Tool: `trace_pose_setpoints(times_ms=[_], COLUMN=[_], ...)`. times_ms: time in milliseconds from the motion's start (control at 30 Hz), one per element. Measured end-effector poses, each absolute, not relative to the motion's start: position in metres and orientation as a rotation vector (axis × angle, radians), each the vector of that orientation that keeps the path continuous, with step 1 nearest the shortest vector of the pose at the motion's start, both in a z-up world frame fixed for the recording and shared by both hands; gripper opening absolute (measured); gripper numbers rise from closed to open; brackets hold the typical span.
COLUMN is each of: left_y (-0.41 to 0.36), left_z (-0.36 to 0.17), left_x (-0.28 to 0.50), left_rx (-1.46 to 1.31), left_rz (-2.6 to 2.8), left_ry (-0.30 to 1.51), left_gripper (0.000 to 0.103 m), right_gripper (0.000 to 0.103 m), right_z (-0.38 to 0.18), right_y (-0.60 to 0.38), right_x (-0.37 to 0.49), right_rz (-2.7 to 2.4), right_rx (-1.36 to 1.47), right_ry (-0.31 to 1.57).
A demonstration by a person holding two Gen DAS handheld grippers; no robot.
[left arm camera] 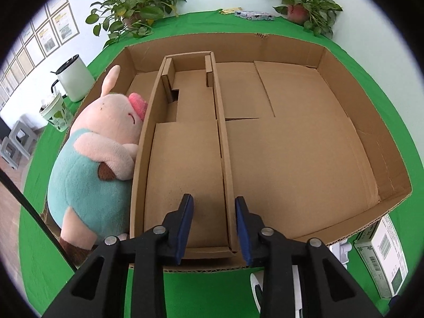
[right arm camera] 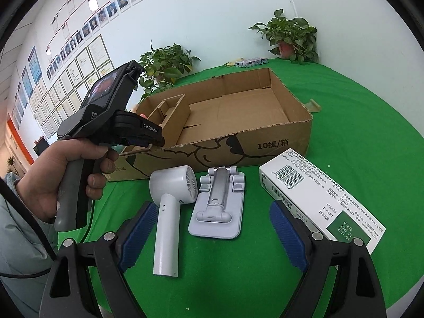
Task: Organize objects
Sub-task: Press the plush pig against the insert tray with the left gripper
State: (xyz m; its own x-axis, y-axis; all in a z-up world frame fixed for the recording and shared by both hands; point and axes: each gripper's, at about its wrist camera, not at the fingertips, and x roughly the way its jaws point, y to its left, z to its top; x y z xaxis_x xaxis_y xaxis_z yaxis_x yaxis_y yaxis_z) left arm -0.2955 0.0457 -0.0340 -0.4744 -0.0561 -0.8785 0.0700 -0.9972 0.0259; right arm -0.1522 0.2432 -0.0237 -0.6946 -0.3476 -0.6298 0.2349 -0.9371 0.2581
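An open cardboard box (left arm camera: 371, 132) with a narrow inner cardboard divider tray (left arm camera: 185, 159) stands on the green table; it also shows in the right wrist view (right arm camera: 265, 143). A plush pig (left arm camera: 98, 159) in a teal outfit lies in the box's left compartment. My left gripper (left arm camera: 214, 206) is open and empty above the box's near edge, its jaws straddling the divider wall. My right gripper (right arm camera: 212, 212) is wide open and empty above a white handheld fan (right arm camera: 169, 212) and a grey folding phone stand (right arm camera: 217, 206). A white and green carton (right arm camera: 326, 196) lies to the right.
The left gripper's body (right arm camera: 106, 122), held in a hand, shows in the right wrist view at the box's left end. Two potted plants (left arm camera: 135, 10) (left arm camera: 304, 0), a small patterned packet (left arm camera: 254, 15), a white kettle (left arm camera: 74, 76) and a cup (left arm camera: 54, 111) stand around the table.
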Motion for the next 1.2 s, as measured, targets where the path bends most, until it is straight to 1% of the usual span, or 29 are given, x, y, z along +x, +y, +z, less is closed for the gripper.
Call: trace_pose_setpoints(times_ms=[133, 333, 467, 533, 733, 800, 900, 933, 1033, 1067, 1100, 1133, 1167, 1200], left_y=[0.047, 0.034, 0.014, 0.002, -0.025, -0.031, -0.043, -0.047, -0.057, -0.06, -0.063, -0.066, -0.069, -0.071], left_z=[-0.029, -0.005, 0.015, 0.024, 0.024, 0.019, 0.013, 0.011, 0.004, 0.002, 0.0, -0.002, -0.003, -0.004], left_x=[-0.291, -0.275, -0.26, -0.249, -0.227, -0.22, -0.211, -0.207, -0.201, -0.199, -0.197, -0.195, -0.195, -0.194], left_rx=[1.575, 1.456, 1.384, 1.327, 1.257, 1.239, 1.209, 1.197, 1.198, 1.198, 1.198, 1.199, 1.199, 1.201], left_rz=[-2.652, -2.716, -2.759, -2.771, -2.777, -2.774, -2.783, -2.782, -2.782, -2.78, -2.777, -2.774, -2.772, -2.77], left_ry=[0.011, -0.043, -0.018, -0.037, -0.05, -0.052, -0.028, -0.012, 0.013, 0.018, 0.021, 0.024, 0.026, 0.029], left_gripper=[0.03, 0.031, 0.031, 0.033, 0.034, 0.034, 0.035, 0.035, 0.036, 0.036, 0.036, 0.036, 0.036, 0.036], right_gripper=[0.087, 0.087, 0.087, 0.087, 0.087, 0.087, 0.087, 0.085, 0.072, 0.066, 0.063, 0.056, 0.052, 0.042], right_z=[-0.022, -0.02, -0.017, -0.011, 0.033, 0.041, 0.039, 0.036, 0.013, 0.005, -0.005, -0.013, -0.019, -0.027], right_y=[0.242, 0.239, 0.234, 0.231, 0.207, 0.188, 0.155, 0.145, 0.111, 0.104, 0.097, 0.092, 0.087, 0.084], right_x=[-0.151, -0.148, -0.152, -0.16, -0.205, -0.23, -0.271, -0.285, -0.324, -0.335, -0.346, -0.354, -0.361, -0.366], right_rz=[-2.619, -2.606, -2.588, -2.574, -2.508, -2.483, -2.413, -2.396, -2.353, -2.344, -2.338, -2.337, -2.337, -2.333], right_rx=[1.014, 0.995, 0.987, 0.976, 0.892, 0.918, 1.004, 1.031, 1.152, 1.204, 1.261, 1.296, 1.321, 1.344], right_ry=[-0.223, -0.219, -0.214, -0.207, -0.205, -0.171, -0.15, -0.138, -0.068, -0.058, -0.047, -0.035, -0.019, -0.005])
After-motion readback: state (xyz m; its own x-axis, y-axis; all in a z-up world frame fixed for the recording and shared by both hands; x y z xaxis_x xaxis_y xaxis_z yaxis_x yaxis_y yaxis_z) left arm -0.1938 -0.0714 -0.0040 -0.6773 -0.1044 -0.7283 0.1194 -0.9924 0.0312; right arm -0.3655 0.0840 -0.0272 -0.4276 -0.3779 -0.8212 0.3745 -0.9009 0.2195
